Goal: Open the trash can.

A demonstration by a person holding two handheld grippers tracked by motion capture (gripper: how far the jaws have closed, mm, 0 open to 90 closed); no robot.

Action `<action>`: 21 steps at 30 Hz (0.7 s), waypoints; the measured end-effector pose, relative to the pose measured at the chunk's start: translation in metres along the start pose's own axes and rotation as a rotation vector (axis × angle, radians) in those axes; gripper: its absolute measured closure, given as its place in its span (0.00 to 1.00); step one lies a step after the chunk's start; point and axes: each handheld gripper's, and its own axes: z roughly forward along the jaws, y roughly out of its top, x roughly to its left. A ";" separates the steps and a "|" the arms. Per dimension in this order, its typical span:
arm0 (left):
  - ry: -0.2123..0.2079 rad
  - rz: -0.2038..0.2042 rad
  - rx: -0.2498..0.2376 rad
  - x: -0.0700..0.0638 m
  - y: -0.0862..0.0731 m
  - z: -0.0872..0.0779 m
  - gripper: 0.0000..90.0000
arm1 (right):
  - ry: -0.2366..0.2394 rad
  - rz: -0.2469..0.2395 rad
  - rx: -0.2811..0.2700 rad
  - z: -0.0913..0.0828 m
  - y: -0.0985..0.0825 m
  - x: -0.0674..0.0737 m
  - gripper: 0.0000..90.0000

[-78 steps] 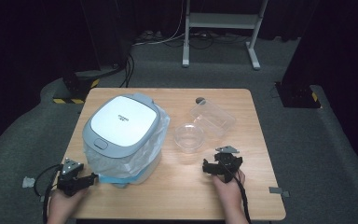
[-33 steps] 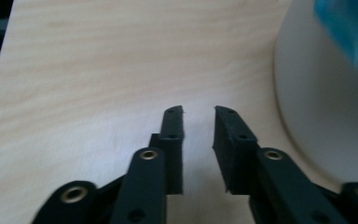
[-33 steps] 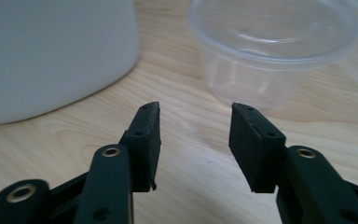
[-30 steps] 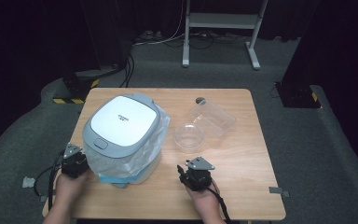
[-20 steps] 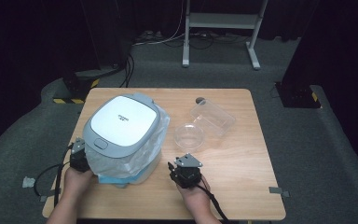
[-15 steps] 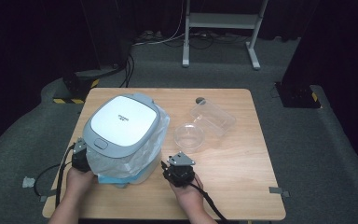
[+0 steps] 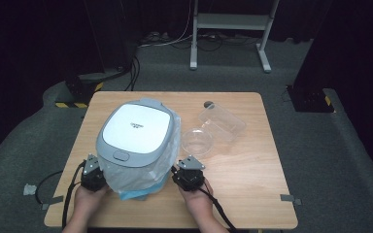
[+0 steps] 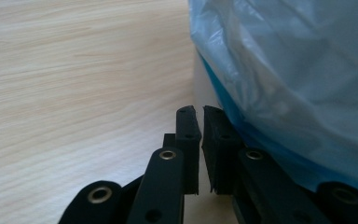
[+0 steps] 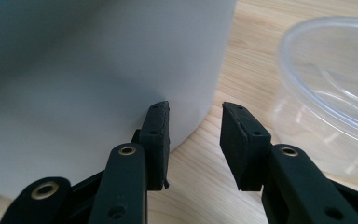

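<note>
**Two hand-held tools flank a bagged white appliance on a wooden tabletop**

High view: A light wooden tabletop (image 7: 252,194) stands on grey carpet in a dark room. On its left half sits a large white appliance with a rounded grey-and-white lid (image 7: 135,131), its body wrapped in a translucent pale blue plastic bag (image 7: 141,177). To the right of it lie a round clear plastic bowl (image 7: 197,141) and, just behind that, a rectangular clear plastic container (image 7: 222,122). A small dark round object (image 7: 208,104) lies near the far edge. Two hands come in from the bottom. The left tool (image 7: 93,173) is against the near left corner of the bagged appliance; the right tool (image 7: 188,173) is close at its near right side, just in front of the bowl.

Left gripper view: The left tool (image 8: 201,140) has its two black jaws drawn almost together after just closing, a thin slit between them and nothing caught there. The blue bag (image 8: 289,74) bulges right beside the right-hand jaw; bare tabletop (image 8: 74,79) spreads to the left.

Right gripper view: The right tool (image 9: 195,140) has its jaws partly apart after just closing a little, gripping nothing. The left-hand jaw is close against the appliance's smooth white wall (image 9: 98,84); whether it touches I cannot tell. The clear bowl (image 9: 326,93) lies to the right.
</note>
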 end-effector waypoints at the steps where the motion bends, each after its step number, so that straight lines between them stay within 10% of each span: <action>1: -0.005 0.003 0.000 -0.003 -0.001 -0.001 0.92 | -0.008 -0.010 0.002 -0.001 0.000 -0.002 0.70; 13: -0.100 -0.018 -0.016 -0.019 -0.005 0.001 0.92 | -0.049 -0.021 0.004 -0.014 -0.011 -0.017 0.67; 21: -0.082 -0.030 -0.023 -0.017 -0.004 0.002 0.92 | -0.053 -0.018 0.003 -0.012 -0.008 -0.012 0.82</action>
